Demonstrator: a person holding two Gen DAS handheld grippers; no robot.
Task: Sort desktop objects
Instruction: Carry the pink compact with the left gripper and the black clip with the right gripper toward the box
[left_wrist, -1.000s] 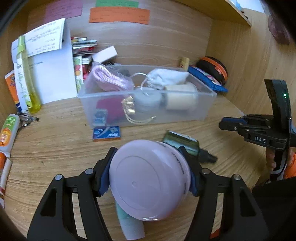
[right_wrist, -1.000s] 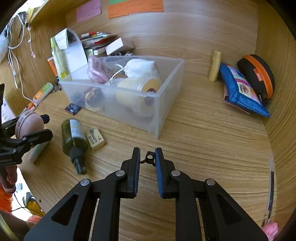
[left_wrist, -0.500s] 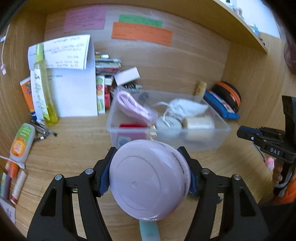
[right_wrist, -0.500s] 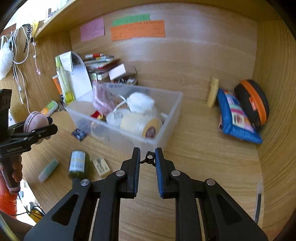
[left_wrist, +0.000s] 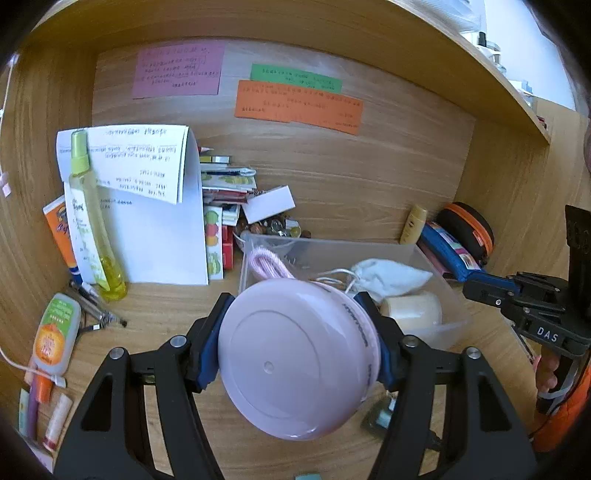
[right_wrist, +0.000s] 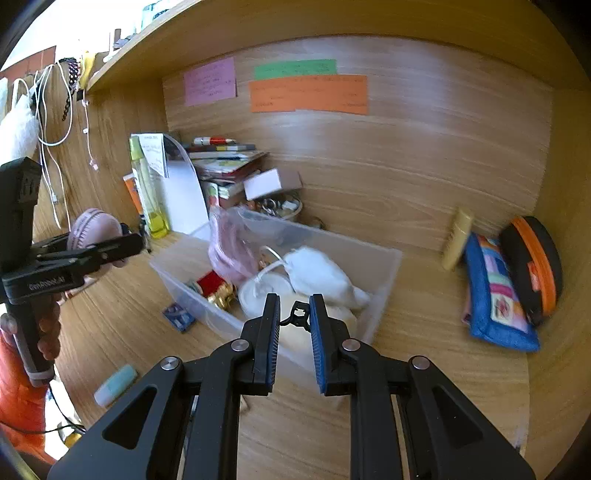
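Pink round case (left_wrist: 299, 358) was pinched in left tool (left_wrist: 295, 343), above clear bin (right_wrist: 384, 273), not yet dropped. Right tool (right_wrist: 293, 332) was pressed together, empty. Tube (right_wrist: 115, 384) and blue packet (right_wrist: 178, 316) remained on tabletop (right_wrist: 424, 332), lower left.

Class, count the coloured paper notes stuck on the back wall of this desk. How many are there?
3: a pink note at left, a green note to its right, and an orange note directly beneath the green.

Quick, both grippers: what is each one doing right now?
Left gripper: shut on the round pink case.
Right gripper: shut; a small black clip sits between its jaws, apparently pinched.
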